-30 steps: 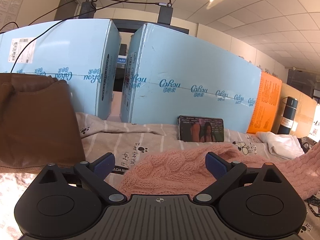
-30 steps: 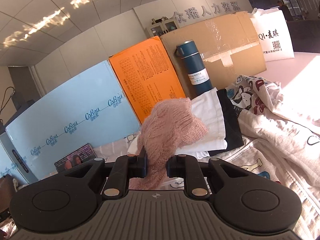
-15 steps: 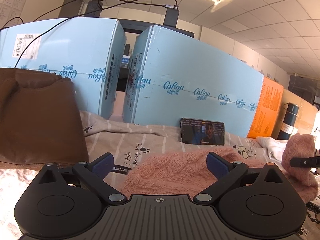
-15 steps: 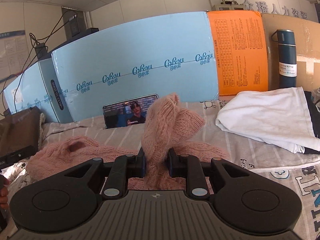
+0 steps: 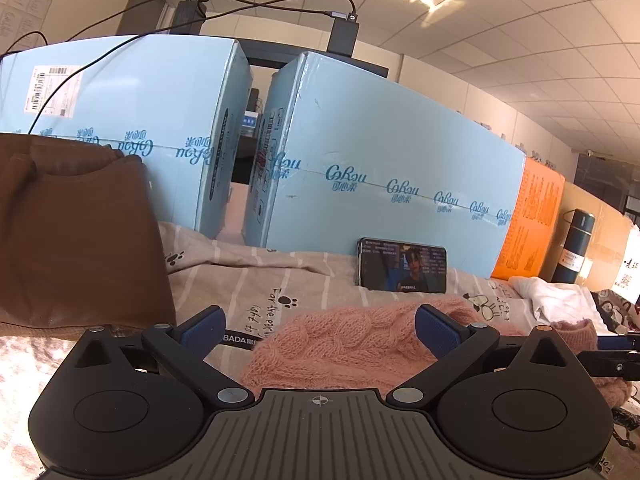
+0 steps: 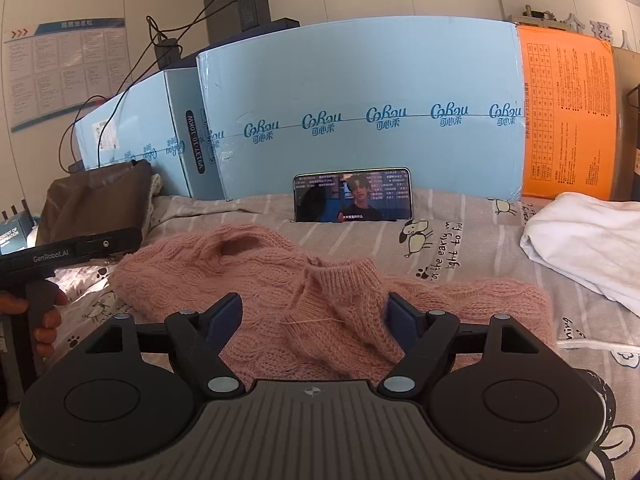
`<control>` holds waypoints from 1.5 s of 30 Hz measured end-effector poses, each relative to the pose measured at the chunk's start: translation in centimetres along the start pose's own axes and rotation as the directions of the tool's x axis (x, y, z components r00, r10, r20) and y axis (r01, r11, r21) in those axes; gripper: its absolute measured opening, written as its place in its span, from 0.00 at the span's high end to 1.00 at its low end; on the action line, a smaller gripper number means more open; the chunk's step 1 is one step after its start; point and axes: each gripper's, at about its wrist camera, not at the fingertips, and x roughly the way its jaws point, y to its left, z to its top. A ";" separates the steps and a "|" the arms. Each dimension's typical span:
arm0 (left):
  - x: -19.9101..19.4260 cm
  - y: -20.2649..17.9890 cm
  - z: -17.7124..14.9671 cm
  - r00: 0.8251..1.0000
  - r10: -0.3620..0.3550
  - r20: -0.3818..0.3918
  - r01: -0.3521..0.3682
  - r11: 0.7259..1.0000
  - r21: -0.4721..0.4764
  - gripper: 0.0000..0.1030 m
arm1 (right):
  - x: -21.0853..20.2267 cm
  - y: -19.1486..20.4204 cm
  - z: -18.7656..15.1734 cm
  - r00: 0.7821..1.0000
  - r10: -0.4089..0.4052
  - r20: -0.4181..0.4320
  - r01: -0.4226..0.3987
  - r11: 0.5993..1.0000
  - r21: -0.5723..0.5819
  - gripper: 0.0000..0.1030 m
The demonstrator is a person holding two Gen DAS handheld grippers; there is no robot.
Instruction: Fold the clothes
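Right wrist view, read from nine o'clock across: a hand (image 6: 44,312) grips the handle of the left gripper (image 5: 318,326), whose fingers stand wide apart over the near edge of the pink cable-knit sweater (image 6: 280,280), grasping nothing. At the centre, the right gripper (image 6: 314,316) is likewise spread and released, its pads straddling a sleeve (image 6: 340,300) whose ribbed cuff lies folded inward on top of the sweater's body; the cloth rests loose between the fingers, not pinched. My judgement is that the sweater is partway folded: one sleeve lies across the torso, while knit trails out toward three o'clock and the neckline sits rumpled at eleven o'clock, so the other sleeve and the body folds seem left to do, though the fisheye hides the near hem and I cannot be sure. At three o'clock a white garment (image 6: 588,248) lies in a soft heap, apparently unfolded. Underneath is a grey striped sheet with cartoon prints (image 6: 460,216). At nine o'clock a brown garment (image 5: 76,232) stands stacked. Behind, at twelve o'clock, a phone (image 6: 354,196) playing video leans on light-blue cartons (image 6: 360,80), with an orange carton (image 6: 568,120) at two o'clock and a dark flask (image 5: 576,248) beyond, under an office tile ceiling.
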 end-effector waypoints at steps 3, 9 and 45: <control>0.0 0.0 0.0 1.000 -0.001 -0.001 0.001 1.000 0.000 0.01 | -0.7 0.6 0.1 0.997 0.078 0.004 -0.078 0.997 -0.008 0.26; 0.1 0.0 0.0 1.000 0.000 -0.005 0.000 1.000 -0.002 0.01 | 1.1 0.5 -0.6 0.986 0.139 -0.093 -0.135 0.990 0.045 0.24; 4.6 1.2 -1.3 0.936 -0.237 -0.261 0.171 0.953 -0.250 0.01 | -1.1 -8.8 -3.4 0.971 -0.239 -0.005 0.186 0.740 0.646 0.71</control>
